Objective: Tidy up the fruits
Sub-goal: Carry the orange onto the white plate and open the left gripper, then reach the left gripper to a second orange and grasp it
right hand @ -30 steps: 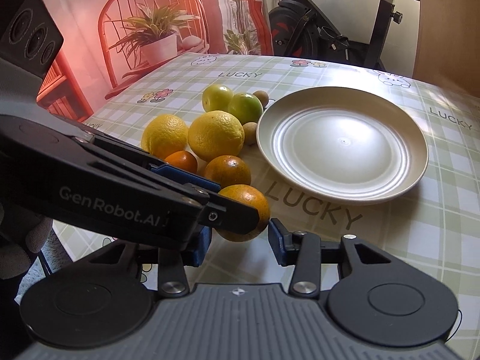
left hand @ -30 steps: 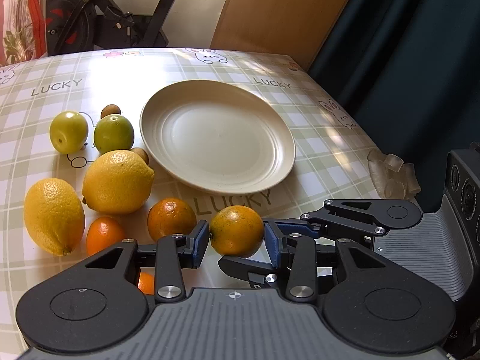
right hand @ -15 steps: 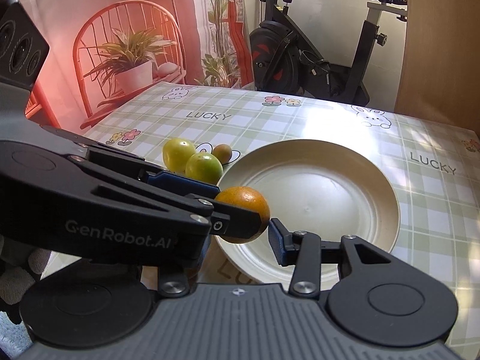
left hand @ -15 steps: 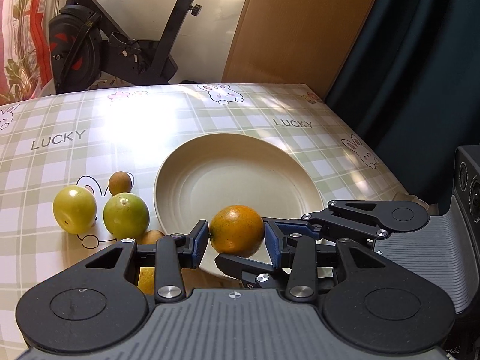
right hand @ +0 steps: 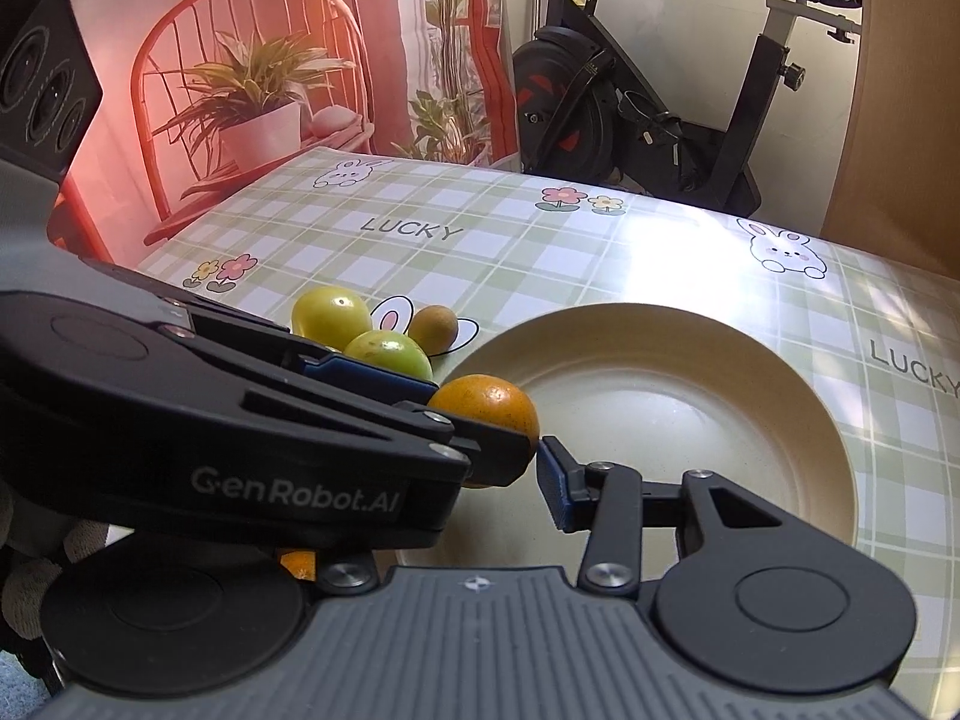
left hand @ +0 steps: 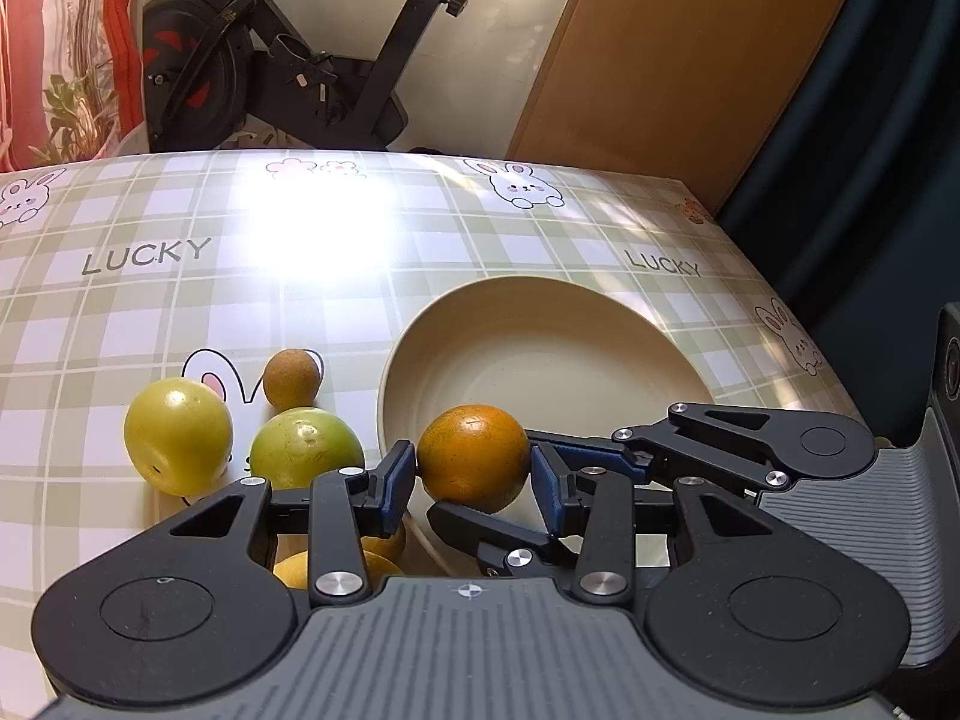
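An orange (left hand: 474, 459) hangs over the near left rim of a cream plate (left hand: 384, 396). My left gripper (left hand: 473, 480) is shut on it, blue pads pressing its left and right sides. My right gripper (right hand: 480, 480) comes in from the right. Its visible pad (right hand: 553, 483) touches the same orange (right hand: 486, 414), and its other pad is hidden behind the left gripper's fingers (right hand: 360, 420). Left of the plate (right hand: 834, 450) lie a yellow-green fruit (left hand: 177, 435), a green fruit (left hand: 306, 447) and a small brown fruit (left hand: 292, 378).
Bits of yellow fruit (left hand: 360, 558) show under the left gripper. Checked "LUCKY" cloth covers the table (left hand: 180, 300), whose edge runs along the right. Behind it stand an exercise bike (left hand: 270, 78), a wooden panel (left hand: 690, 60), a dark curtain (left hand: 888, 150) and a red chair with a potted plant (right hand: 252, 114).
Both grippers have carried the orange forward from beside the fruit pile to above the plate's near rim. The lemons and other oranges have dropped out of view below the grippers.
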